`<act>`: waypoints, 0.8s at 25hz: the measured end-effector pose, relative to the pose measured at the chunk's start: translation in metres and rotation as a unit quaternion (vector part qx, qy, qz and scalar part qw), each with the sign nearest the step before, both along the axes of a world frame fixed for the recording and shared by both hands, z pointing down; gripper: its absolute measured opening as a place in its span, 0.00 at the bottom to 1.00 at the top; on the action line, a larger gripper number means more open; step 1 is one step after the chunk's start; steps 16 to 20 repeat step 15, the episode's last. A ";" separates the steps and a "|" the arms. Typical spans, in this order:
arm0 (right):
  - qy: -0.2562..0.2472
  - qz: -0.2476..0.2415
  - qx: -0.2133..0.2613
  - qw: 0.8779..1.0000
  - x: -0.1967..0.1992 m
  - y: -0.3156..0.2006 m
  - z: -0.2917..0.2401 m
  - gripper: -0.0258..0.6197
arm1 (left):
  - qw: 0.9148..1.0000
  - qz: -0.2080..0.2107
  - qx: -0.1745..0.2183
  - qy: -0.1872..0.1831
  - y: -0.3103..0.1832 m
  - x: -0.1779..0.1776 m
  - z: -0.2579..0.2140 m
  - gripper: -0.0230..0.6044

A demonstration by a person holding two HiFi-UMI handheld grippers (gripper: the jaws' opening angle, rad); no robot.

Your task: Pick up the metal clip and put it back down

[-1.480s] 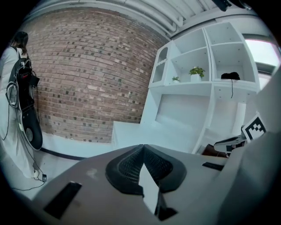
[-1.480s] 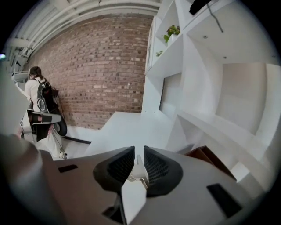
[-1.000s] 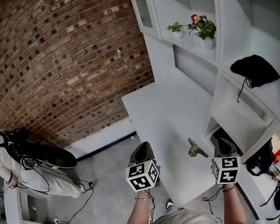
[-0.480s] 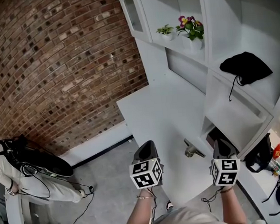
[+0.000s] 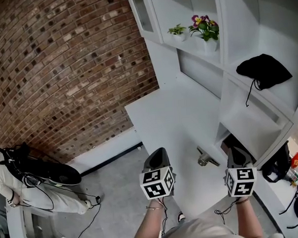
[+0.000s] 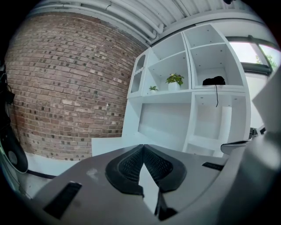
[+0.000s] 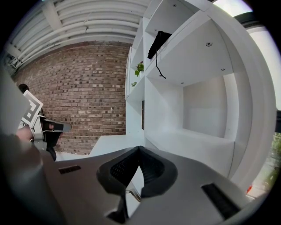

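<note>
small metal clip [image 5: 208, 160]: on white counter [image 5: 174, 114], just ahead-left of right hand-held gripper [image 5: 236, 153], untouched. right and left hand-held gripper [image 5: 159, 153]: both clenched, empty. black fabric pouch [image 5: 263, 71]: in white shelf compartment [image 5: 272, 96] beyond right hand-held gripper.

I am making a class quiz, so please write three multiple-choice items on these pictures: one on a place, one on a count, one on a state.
1. Where does the metal clip lie? A on the floor; B on the white desk; C on a chair.
2. How many potted plants stand on the shelf? A one; B two; C four.
3. How are the jaws of the right hand-held gripper? A wide apart; B shut on the clip; C shut, empty.
Answers: B, it rests on the desk; B, one green, one flowering; C, the jaws meet with nothing between.
</note>
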State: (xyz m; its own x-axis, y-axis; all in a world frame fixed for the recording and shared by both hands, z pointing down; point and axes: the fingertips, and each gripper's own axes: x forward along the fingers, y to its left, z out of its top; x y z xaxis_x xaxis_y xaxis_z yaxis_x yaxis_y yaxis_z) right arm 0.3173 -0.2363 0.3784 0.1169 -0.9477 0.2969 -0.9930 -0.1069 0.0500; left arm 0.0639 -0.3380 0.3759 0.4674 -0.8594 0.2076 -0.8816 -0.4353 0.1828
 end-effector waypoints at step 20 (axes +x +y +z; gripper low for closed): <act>-0.002 -0.003 0.002 1.000 -0.010 -0.006 0.000 0.04 | 1.000 -0.006 -0.006 0.001 0.002 -0.015 0.007 0.06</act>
